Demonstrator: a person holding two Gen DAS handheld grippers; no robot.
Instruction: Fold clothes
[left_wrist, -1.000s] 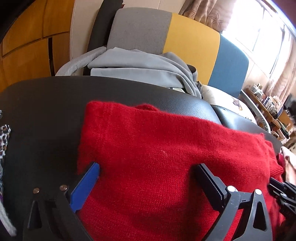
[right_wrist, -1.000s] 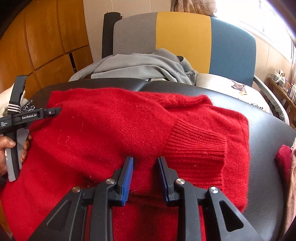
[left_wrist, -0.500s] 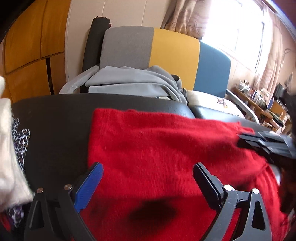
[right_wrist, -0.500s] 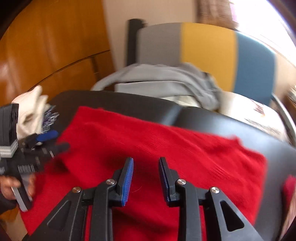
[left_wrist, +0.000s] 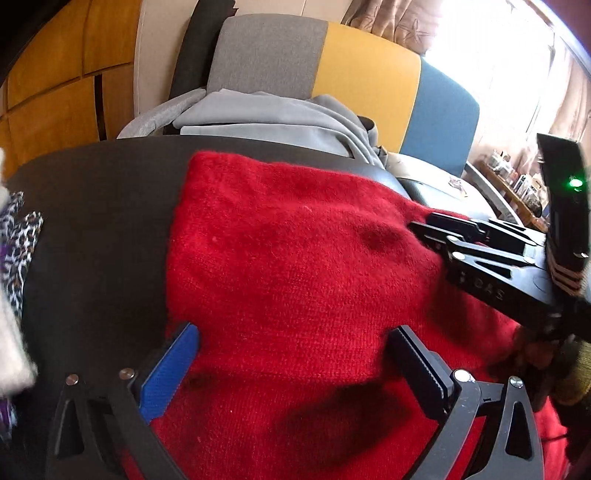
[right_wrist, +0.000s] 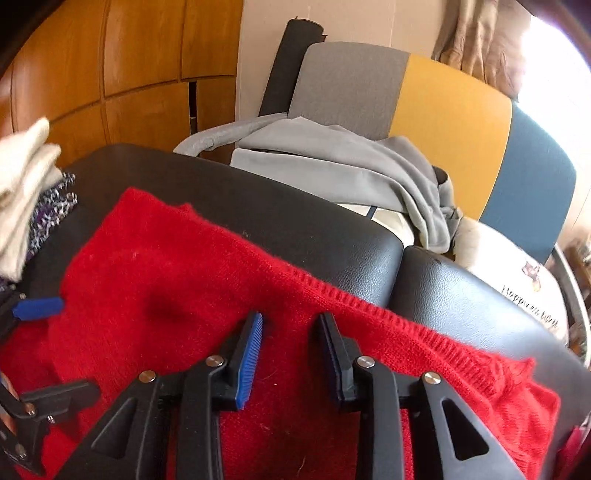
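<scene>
From the left wrist camera, the left gripper (left_wrist: 295, 365) stands wide open over the red sweater (left_wrist: 295, 258), nothing pinched. The sweater's left edge runs just inside the blue finger; bare black cushion (left_wrist: 99, 229) lies beyond it, up to a leopard-print cloth (left_wrist: 18, 240). The right gripper (left_wrist: 424, 230) reaches in from the right.

From the right wrist camera, the right gripper (right_wrist: 290, 354) has its jaws opening, empty, above the sweater. The ribbed hem (right_wrist: 369, 306) crosses just ahead, open cushion past it, then grey clothing (right_wrist: 332, 158).
</scene>
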